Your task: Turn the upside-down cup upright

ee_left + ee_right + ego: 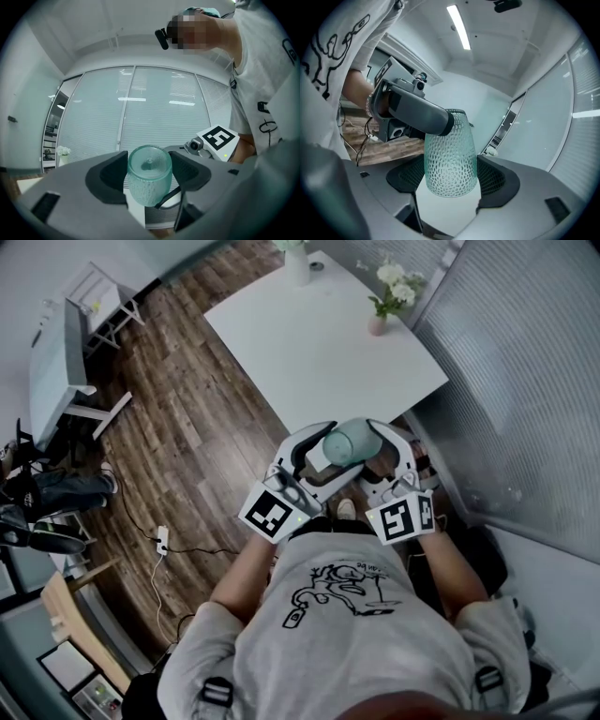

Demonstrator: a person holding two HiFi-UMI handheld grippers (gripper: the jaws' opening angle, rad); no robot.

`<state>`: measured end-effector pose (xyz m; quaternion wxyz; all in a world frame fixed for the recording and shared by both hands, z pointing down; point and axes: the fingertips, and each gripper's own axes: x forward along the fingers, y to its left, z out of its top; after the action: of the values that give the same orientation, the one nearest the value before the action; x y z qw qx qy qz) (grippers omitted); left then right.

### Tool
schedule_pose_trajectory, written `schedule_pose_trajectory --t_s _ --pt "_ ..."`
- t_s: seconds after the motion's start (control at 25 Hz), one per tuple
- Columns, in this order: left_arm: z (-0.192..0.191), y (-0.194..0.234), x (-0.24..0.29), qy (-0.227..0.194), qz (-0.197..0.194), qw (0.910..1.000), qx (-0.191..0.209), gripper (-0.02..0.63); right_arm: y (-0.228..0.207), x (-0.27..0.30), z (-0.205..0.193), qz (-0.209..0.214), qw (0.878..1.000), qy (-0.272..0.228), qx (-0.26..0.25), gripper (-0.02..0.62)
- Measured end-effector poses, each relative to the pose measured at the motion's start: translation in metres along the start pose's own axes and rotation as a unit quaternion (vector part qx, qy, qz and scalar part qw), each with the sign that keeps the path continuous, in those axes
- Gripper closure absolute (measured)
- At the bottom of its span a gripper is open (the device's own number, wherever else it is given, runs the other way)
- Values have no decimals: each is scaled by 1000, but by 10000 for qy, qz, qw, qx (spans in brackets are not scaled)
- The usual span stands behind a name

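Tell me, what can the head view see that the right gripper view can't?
Only the head view shows the white table and the marker cube on the right tool. Only the right gripper view shows the ceiling light and the dimples on the cup. Both show the pale green cup held in the air, gripped by the left tool and the right tool.

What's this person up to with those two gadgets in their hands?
The person holds a two-jaw gripper in each hand. Both the left gripper and the right gripper are closed on the same green cup. They hold it up in the air by the near edge of the white table. It looks like a hand-over partway through turning the cup, which is not set down yet.
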<state>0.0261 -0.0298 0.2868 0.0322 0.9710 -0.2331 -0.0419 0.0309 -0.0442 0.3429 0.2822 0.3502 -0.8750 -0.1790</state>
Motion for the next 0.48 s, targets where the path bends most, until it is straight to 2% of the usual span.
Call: schedule_pose_trajectory --t_s 0.24,0.48 --pt "-9 8 7 50 -17 10000 -39 316 7 12 -11 284 9933 -477 1015 233" --pt "-23 18 19 144 -41 9999 -42 318 6 24 -27 424 9826 -729 1656 233"
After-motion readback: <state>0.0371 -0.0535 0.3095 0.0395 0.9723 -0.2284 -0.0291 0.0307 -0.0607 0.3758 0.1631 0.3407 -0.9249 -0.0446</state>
